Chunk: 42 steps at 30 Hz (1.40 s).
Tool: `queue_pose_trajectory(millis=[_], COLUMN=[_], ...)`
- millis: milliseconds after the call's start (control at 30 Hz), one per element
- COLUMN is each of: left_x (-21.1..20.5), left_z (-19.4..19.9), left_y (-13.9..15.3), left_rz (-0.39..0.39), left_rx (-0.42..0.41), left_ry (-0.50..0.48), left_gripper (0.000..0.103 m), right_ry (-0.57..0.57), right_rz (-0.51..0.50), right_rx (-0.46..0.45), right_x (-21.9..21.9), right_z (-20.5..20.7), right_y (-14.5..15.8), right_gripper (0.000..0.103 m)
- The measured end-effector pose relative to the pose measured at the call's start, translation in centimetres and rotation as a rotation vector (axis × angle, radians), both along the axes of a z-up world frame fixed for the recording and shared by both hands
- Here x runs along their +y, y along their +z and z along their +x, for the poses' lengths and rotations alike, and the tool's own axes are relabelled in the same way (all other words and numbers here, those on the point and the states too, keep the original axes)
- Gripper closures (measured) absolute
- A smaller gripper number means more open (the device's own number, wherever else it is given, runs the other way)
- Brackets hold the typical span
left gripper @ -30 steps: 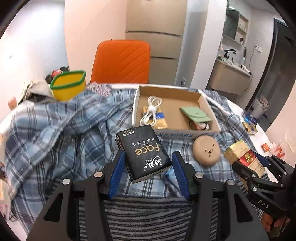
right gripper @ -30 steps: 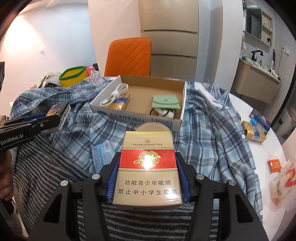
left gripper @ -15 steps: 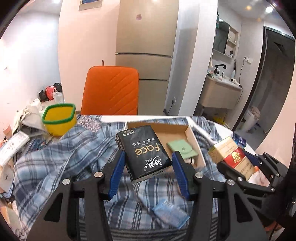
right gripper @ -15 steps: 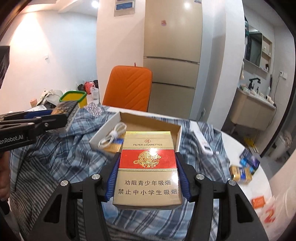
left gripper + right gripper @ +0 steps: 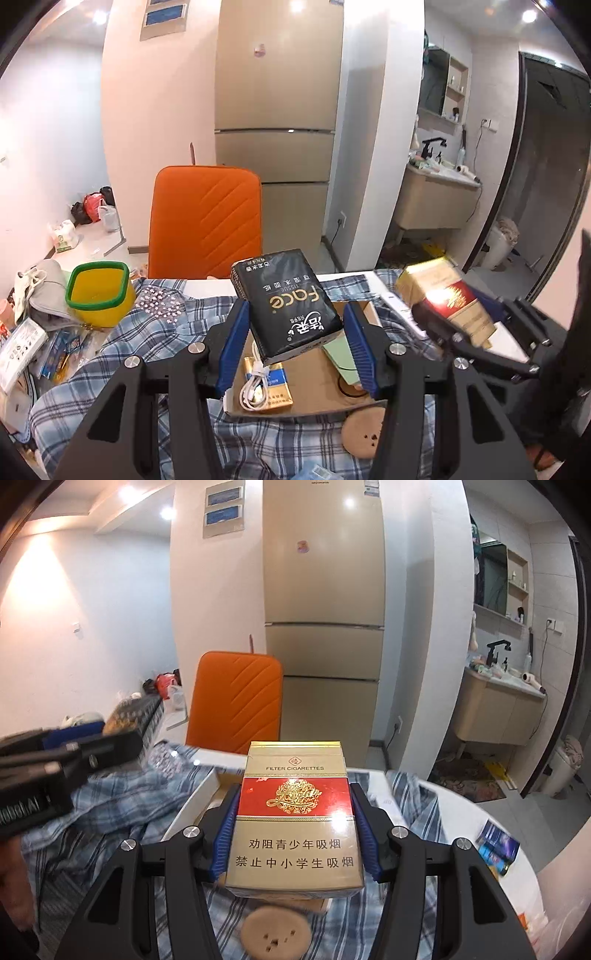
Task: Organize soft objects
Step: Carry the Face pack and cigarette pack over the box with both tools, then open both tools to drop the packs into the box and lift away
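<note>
Behind the desk [image 5: 513,341] stand a tall beige fridge [image 5: 277,110] and an orange chair [image 5: 205,229]; a plaid shirt [image 5: 147,343] drapes the desk under an open cardboard box [image 5: 314,384]; my left fingers [image 5: 293,341] clamp a black tissue pack [image 5: 291,304] raised above that box; my right fingers [image 5: 293,830] grip a red-and-gold cigarette pack [image 5: 295,819] upright over the box's near edge; a round tan disc [image 5: 275,936] lies on the shirt below.

Black hand-held gripper [image 5: 295,347], blue pads, silver screws
</note>
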<state>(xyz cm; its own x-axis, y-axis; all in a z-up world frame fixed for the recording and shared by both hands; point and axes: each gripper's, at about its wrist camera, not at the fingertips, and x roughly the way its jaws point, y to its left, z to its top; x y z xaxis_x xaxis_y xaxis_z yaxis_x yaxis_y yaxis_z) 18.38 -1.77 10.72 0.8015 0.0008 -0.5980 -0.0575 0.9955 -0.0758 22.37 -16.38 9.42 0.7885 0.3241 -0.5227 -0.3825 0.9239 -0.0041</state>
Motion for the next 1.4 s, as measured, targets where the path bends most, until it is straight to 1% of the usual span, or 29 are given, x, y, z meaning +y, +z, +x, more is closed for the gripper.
queue_pose_trajectory(millis=[167,300,400,533,700,800,900,1133,1233,1267,1333,1367,1400], left_x=[0.6,1.0,0.9,1.2,1.6,1.6,1.6,2.1,2.4,2.5,2.5,2.6,2.6], left_z=[2.6,4.0,5.0,6.5,7.4,7.8,7.9,8.2,8.3,8.3,8.3,8.2,8.2], left_y=[-2.9,-6.0,-8.1,-10.7,-13.2,-14.0,-14.3,-14.8,-15.0,-15.0,-15.0,-14.9,-14.8], left_rz=[-0.001,-0.035,-0.030,-0.029,-0.026,-0.041,-0.033,-0.040,-0.058,-0.058,-0.054,-0.050,-0.046], left_rx=[0.082,0.146,0.189,0.264,0.342,0.373,0.381,0.398,0.404,0.404,0.402,0.396,0.389], left_ry=[0.010,-0.018,-0.032,-0.016,-0.018,-0.020,-0.022,-0.025,-0.018,-0.016,-0.017,-0.012,-0.009], left_gripper=[0.052,0.052,0.052,0.052,0.052,0.052,0.052,0.051,0.051,0.049,0.042,0.036,0.033], right_ry=[-0.026,-0.028,-0.021,-0.011,-0.007,-0.008,-0.014,-0.031,-0.038,-0.042,-0.046,-0.046,-0.045], right_rz=[0.035,0.022,0.014,-0.022,-0.051,-0.064,-0.075,-0.097,-0.104,-0.104,-0.097,-0.093,-0.089], right_rx=[0.053,0.106,0.150,0.215,0.276,0.307,0.332,0.368,0.375,0.380,0.392,0.399,0.405], right_x=[0.3,1.1,1.7,2.6,2.7,3.0,3.0,3.1,3.0,3.0,2.9,2.9,2.8], right_z=[2.7,4.6,5.6,7.2,8.6,9.0,9.5,10.2,10.4,10.6,10.8,10.9,10.9], right_y=[-0.7,-3.1,-5.2,-8.2,-11.4,-12.9,-13.9,-15.4,-15.9,-16.1,-16.5,-16.6,-16.7], right_gripper=[0.045,0.045,0.045,0.045,0.045,0.045,0.045,0.045,0.045,0.045,0.045,0.045,0.042])
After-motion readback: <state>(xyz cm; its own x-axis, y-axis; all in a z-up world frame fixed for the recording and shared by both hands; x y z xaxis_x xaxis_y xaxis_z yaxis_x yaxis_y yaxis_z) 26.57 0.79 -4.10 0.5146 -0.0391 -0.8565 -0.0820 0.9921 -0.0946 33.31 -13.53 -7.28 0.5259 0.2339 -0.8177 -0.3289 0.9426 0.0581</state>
